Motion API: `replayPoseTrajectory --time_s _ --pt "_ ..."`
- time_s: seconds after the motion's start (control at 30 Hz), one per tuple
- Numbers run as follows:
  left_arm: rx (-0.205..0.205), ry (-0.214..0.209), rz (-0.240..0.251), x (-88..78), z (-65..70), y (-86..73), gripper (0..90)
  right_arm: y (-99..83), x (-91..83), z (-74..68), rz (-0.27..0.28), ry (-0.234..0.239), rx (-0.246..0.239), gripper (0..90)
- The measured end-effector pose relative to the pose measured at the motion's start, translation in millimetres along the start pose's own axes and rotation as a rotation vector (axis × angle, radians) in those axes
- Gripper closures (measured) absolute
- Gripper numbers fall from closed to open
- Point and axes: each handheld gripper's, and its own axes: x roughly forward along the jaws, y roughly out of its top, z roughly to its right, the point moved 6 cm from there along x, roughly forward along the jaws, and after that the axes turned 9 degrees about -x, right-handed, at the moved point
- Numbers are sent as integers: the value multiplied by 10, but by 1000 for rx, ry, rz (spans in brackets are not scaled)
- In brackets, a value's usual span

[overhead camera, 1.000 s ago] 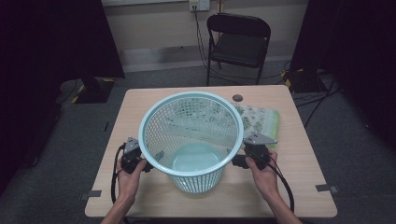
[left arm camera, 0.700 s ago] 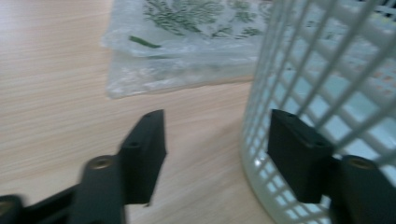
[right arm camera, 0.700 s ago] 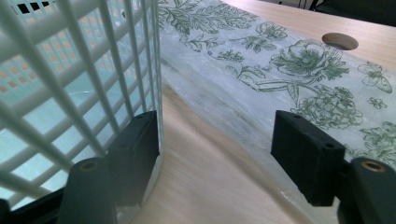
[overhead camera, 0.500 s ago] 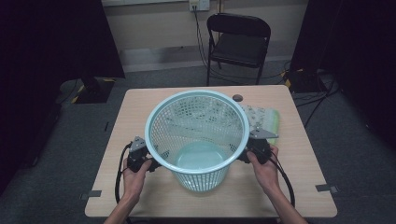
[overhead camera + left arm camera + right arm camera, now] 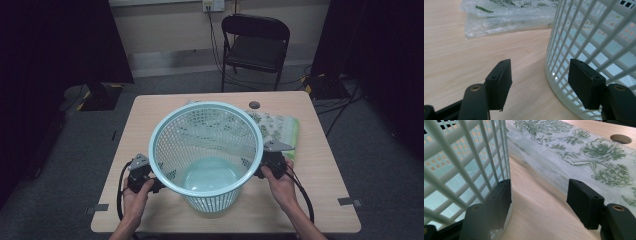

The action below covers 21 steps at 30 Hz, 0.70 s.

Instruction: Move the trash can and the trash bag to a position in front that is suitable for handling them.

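Note:
A pale blue mesh basket (image 5: 206, 150) stands upright on the wooden table (image 5: 320, 200). My left gripper (image 5: 152, 182) sits low at its left side, my right gripper (image 5: 265, 167) at its right side under the rim. In the left gripper view the left gripper (image 5: 540, 85) is open over bare wood, and its jaws have just been opening; the basket wall (image 5: 586, 37) lies behind its right jaw. The right gripper (image 5: 539, 203) is open too, its jaws just closing with nothing between them; its left jaw lies along the basket wall (image 5: 461, 157).
A folded plastic bag with a green flower print (image 5: 280, 127) lies flat behind and to the right of the basket, close to the right gripper (image 5: 586, 157) (image 5: 506, 17). A round hole (image 5: 254, 105) is in the tabletop. A black folding chair (image 5: 255, 42) stands beyond the table.
The basket and both hands shifted a little to the right, then back to the left. Both grippers stay beside the basket's lower wall.

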Motion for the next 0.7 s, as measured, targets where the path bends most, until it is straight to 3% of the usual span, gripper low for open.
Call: replayPoseTrajectory --time_s 0.03,0.13,0.2,0.23,0.27,0.33,0.37,0.4,0.43,0.47,0.57,0.7 --pt "-21 -12 6 -2 -24 -16 323 20 27 -12 2 3 5 346" --pt "-27 -18 8 8 -36 -20 308 23 43 1 5 5 6 326" --pt "-19 -15 7 17 -48 -19 297 4 27 41 -6 15 -4 249" --pt "-15 -17 7 26 -60 -25 273 -37 -9 132 -23 27 -17 240" --pt "-13 -10 5 42 -79 -42 273 -37 -9 132 -23 27 -17 240" --pt "23 20 -42 89 -129 -135 247 -106 -35 302 -29 -9 -16 259" --pt "33 17 -68 107 -142 -200 247 -194 -62 490 -19 5 13 271" --pt "41 16 -94 125 -160 -265 247 -194 -62 490 -19 5 13 271" --pt "43 19 -113 143 -180 -321 253 -283 -71 678 -50 -46 9 316" --pt "53 25 -129 152 -202 -363 253 -283 -71 678 -50 -46 9 316" --pt "70 48 -153 197 -249 -426 252 -480 9 916 -134 -68 -1 369" --pt "101 62 -152 245 -277 -461 247 -629 78 946 -161 -43 10 402"
